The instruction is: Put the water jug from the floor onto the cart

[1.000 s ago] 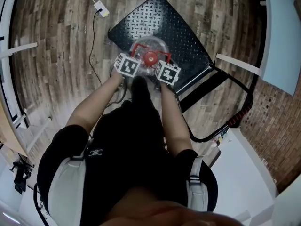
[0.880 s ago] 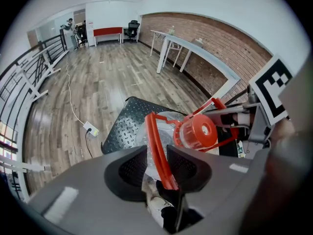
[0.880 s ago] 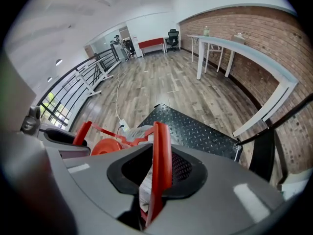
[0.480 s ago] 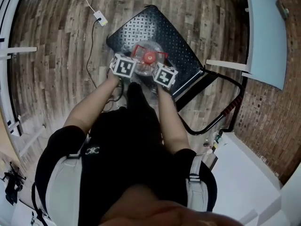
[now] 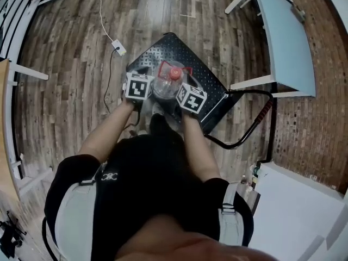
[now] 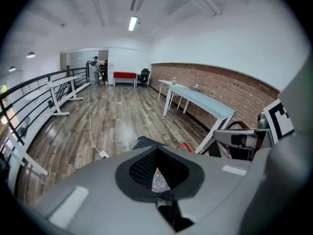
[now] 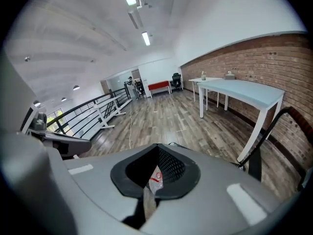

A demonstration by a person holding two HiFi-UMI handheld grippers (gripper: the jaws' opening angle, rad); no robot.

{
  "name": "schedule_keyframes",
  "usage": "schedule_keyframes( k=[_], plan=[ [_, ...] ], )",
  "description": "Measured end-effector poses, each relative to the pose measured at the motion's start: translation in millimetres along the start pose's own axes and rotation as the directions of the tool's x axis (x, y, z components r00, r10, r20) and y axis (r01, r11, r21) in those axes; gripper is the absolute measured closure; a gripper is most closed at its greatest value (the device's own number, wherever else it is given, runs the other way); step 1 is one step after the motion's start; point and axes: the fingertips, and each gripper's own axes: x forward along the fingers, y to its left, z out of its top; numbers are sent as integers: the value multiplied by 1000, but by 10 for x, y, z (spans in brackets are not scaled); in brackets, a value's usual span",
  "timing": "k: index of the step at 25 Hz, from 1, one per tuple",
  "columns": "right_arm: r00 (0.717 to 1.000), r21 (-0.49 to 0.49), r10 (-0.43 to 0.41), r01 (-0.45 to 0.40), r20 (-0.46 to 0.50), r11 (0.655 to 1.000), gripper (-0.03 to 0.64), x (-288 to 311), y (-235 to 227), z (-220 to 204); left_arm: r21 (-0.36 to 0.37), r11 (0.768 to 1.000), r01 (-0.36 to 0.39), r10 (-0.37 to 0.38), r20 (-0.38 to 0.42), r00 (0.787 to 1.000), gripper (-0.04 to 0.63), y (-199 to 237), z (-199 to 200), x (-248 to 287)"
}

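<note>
The clear water jug (image 5: 167, 83) with a red cap and red handle stands upright on the black perforated cart platform (image 5: 205, 79). My left gripper (image 5: 140, 89) is at the jug's left side and my right gripper (image 5: 187, 99) at its right, both raised above the platform. Both are shut with nothing between the jaws. In the left gripper view the closed jaws (image 6: 165, 205) fill the lower half, and a bit of the jug (image 6: 159, 180) shows through their notch. The right gripper view shows the same: closed jaws (image 7: 145, 202) and a sliver of jug (image 7: 155, 176).
The cart's black handle with a red grip (image 5: 265, 113) rises at the right. A light blue table (image 5: 283, 31) stands at the upper right, a white cabinet (image 5: 293, 211) at the lower right. A white power adapter (image 5: 118, 50) and its cable lie on the wooden floor.
Both grippers have lifted up and away from the jug's handle, and the head view has risen. The jug stays on the cart platform.
</note>
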Motion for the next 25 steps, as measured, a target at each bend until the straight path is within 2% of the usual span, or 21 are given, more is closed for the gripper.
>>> schedule_keyframes(
  k=[8,16,21,25],
  plan=[
    [997,3,47,-48,67,999,604,-436,221,96,76,997,6,-14,107,994,595,-194,221,-508],
    [983,-56,82,-73,164,996,604,-603,407,464,81,997,13,-25,139,990,595,-212,391,-595],
    [980,-63,90,-80,176,995,604,-594,428,577,114,993,3,-22,168,986,595,-246,539,-642],
    [979,-69,96,-85,180,994,604,-571,459,622,122,992,9,-27,151,988,595,-223,516,-591]
  ],
)
